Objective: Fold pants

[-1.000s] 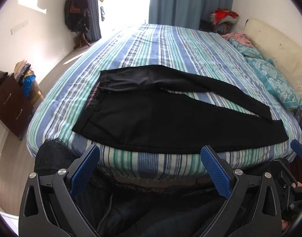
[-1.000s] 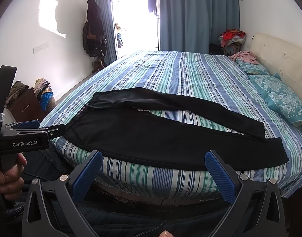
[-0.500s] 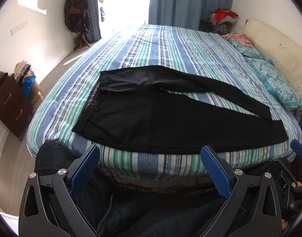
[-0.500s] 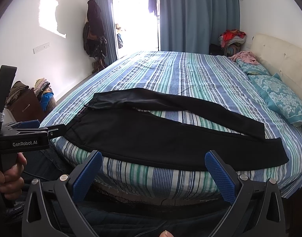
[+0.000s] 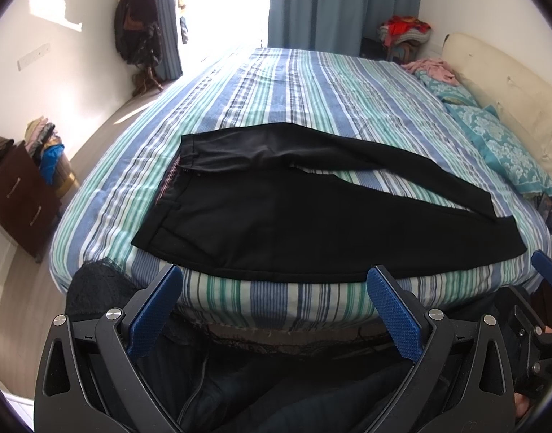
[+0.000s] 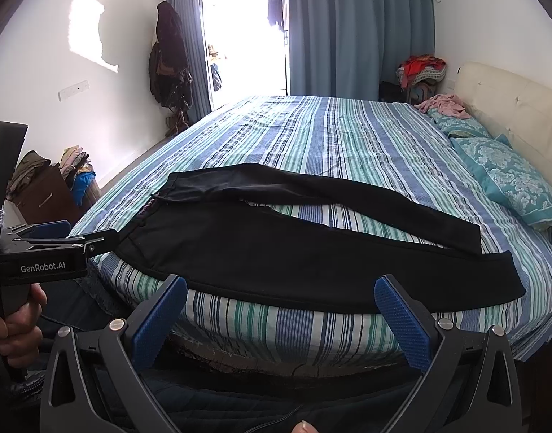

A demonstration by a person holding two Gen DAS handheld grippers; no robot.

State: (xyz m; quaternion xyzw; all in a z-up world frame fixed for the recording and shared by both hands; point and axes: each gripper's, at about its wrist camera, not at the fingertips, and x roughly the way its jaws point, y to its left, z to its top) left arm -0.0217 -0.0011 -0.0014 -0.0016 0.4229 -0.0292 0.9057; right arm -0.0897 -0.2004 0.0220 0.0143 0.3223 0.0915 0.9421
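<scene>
Black pants (image 5: 276, 223) lie spread flat along the near edge of a striped bed (image 5: 312, 101), waistband to the left, legs running right and slightly apart. They also show in the right wrist view (image 6: 294, 252). My left gripper (image 5: 274, 281) is open and empty, held below and in front of the bed edge, apart from the pants. My right gripper (image 6: 279, 290) is open and empty, also just short of the bed edge. The left gripper's body (image 6: 41, 252) shows at the left of the right wrist view.
Teal pillows (image 6: 514, 176) and a cream headboard (image 6: 510, 101) are at the right. A brown dresser (image 5: 20, 195) with clothes stands left of the bed. A coat rack (image 6: 171, 72) and blue curtains (image 6: 359, 29) are at the far wall.
</scene>
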